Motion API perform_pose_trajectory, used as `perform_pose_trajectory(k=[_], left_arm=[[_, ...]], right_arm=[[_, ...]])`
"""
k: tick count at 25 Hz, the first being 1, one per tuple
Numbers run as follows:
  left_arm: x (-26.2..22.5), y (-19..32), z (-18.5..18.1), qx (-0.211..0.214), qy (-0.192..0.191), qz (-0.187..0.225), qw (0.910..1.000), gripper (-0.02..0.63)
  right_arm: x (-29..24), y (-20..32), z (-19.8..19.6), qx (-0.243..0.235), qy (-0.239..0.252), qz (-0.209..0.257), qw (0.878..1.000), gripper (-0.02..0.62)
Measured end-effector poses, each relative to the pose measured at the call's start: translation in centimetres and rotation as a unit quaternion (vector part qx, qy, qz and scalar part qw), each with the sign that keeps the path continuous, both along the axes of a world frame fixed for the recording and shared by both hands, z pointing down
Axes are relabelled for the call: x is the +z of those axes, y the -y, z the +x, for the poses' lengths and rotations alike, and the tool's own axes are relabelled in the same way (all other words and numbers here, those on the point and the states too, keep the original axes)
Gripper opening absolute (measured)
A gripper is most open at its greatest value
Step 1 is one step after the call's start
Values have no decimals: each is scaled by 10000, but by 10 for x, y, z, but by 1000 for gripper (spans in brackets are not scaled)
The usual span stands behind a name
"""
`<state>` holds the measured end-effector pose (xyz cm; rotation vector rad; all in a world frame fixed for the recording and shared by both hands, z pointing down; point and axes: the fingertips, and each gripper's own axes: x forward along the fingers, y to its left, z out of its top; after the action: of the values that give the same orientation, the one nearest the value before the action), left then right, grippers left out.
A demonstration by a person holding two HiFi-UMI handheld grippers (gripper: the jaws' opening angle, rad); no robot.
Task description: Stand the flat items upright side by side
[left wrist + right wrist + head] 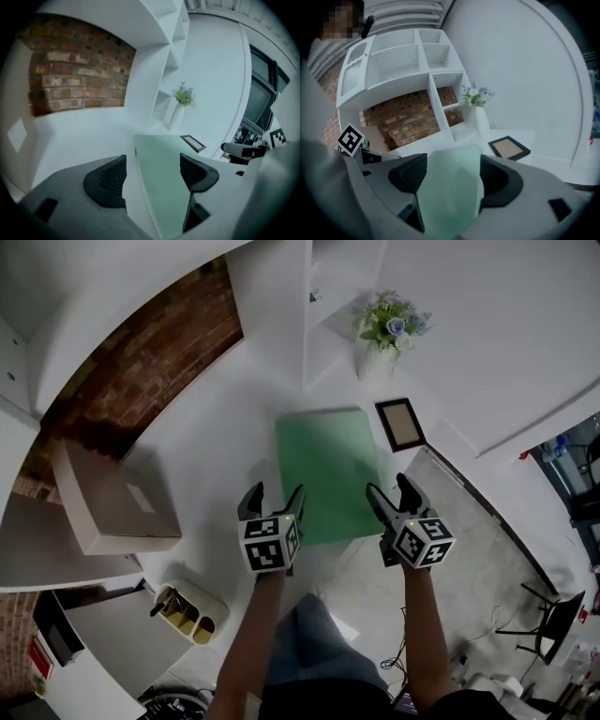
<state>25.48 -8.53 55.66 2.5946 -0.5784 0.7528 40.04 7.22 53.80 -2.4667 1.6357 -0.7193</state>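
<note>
Looks steeply down, in the head view, on a white table (216,427) with a green sheet (326,474) lying flat near its middle. Finds a dark picture frame (400,424) flat just beside the sheet's far right corner, a white vase of flowers (380,352) beyond that, and a cardboard box (112,507) well apart at the left. Puts the left gripper (277,493) at the sheet's near left corner and the right gripper (390,487) at its near right corner, both pointing away from the person. Shows, in the left gripper view, 2 dark ribbed pads (110,180) spread wide, with the sheet's left edge running up the gap between them and bare table to the left of that edge; shows neither pad touching the sheet. Shows, in the right gripper view, 2 jaws spread just as wide, with the sheet's pale green corner filling the gap close to the camera; cannot tell whether either pad rests against it. Catches the frame and the vase beyond at the right, and white shelving (403,56) with a brick wall (412,119) behind.
</note>
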Motion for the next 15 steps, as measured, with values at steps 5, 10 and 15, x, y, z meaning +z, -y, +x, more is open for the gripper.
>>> perform_pose_trajectory(k=[5,10,15], left_arm=[[38,1,17,204,387,-721,9964,348],[59,-1,27,397,661,-1231,9894,347],[69,-5,33,616,824,-1589,9819,348]], right_arm=[[45,14,14,-312,385,-664,9966,334],[76,24,24,-575,697,-1234,9882,334],[95,27,31,-708,960,-1665,9788,334]])
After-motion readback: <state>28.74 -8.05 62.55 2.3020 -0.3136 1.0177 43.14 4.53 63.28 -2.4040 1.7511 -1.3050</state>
